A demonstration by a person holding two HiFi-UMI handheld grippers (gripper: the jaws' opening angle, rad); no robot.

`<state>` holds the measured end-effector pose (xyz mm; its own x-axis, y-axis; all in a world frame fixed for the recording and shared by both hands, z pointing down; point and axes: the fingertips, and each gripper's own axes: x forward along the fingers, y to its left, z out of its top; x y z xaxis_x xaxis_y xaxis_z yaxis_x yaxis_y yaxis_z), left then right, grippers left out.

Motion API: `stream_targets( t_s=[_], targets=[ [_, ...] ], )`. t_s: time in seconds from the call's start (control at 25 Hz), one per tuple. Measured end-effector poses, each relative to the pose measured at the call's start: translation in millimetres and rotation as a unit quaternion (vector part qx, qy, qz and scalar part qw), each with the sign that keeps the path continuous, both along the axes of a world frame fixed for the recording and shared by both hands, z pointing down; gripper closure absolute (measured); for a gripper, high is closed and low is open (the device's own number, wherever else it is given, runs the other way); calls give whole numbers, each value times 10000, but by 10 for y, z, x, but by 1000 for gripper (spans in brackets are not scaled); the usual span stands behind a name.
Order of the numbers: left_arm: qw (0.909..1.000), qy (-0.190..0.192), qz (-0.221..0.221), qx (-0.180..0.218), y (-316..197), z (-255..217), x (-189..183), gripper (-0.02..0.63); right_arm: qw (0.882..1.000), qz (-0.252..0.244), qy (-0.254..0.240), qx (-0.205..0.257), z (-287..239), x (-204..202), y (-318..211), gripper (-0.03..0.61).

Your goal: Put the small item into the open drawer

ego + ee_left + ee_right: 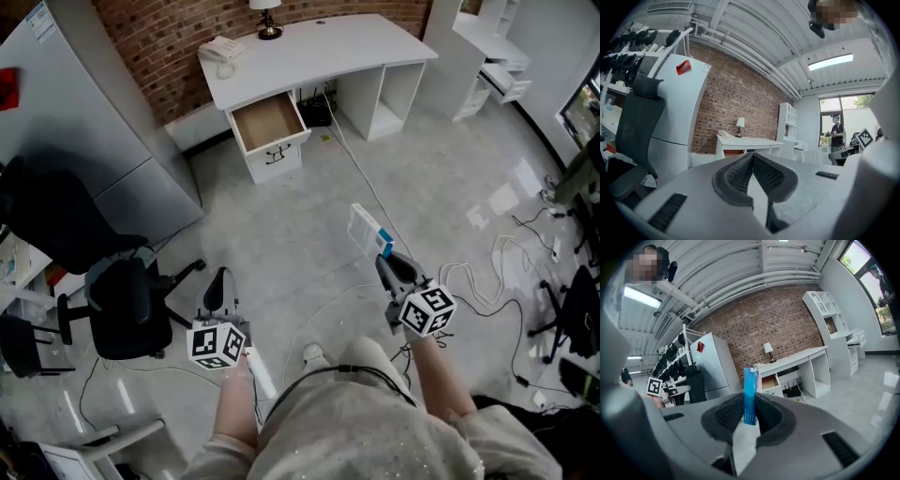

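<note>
- Right gripper (749,406): the fingers are clamped on a small box (750,392). It stands upright between the dark, ribbed pads and rises above their tips.
- Box: a thin, flat rectangular carton. The narrow edge is blue; the head view shows a white face with a blue mark.
- Left gripper (752,157): the fingers are closed tip to tip. The pads are dark with a mesh texture, set in a smooth grey body.
- Drawer (269,123): well ahead of the right fingers, in line beyond the box. It is pulled out of the white surface (319,52). Its bottom is wood-coloured and its front is white with a dark handle.
- Between the fingers and the drawer lies glossy grey floor (309,216). A thin pale cable (361,173) runs across it from under the surface.
- On the surface, behind the drawer, stand a small lamp (269,19) and a pale telephone (222,49). A red brick wall (178,47) backs them.
- Left of the left fingers is a black office chair (131,305). Farther ahead on that side is a tall grey cabinet (94,122).
- Right of the right fingers, loose cords (487,281) trail over the floor.
</note>
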<state>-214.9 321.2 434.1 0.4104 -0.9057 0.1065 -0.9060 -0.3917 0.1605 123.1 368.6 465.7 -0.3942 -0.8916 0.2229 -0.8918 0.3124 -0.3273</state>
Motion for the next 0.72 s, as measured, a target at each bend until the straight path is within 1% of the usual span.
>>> stream_targets(
  t_s=[0.12,0.24,0.36,0.56,0.72],
  targets=[
    [9999,70,-75,-113,-59,74,81,607,9999,-76,125,-29,-14,113,-72,505],
    [9997,40,-130,-187,-114,108,247,607,9998,-136,118,9,-42,316,-197,504],
    [9995,20,-297,-99,-274,21,400,607,9995,-273,71,114,-100,488,-473,503],
    [9977,40,-668,45,-558,-115,548,607,9976,-655,81,218,-207,647,-914,503],
    [9970,65,-735,232,-736,-262,805,607,9950,-944,97,323,-298,796,-1219,503]
  ],
)
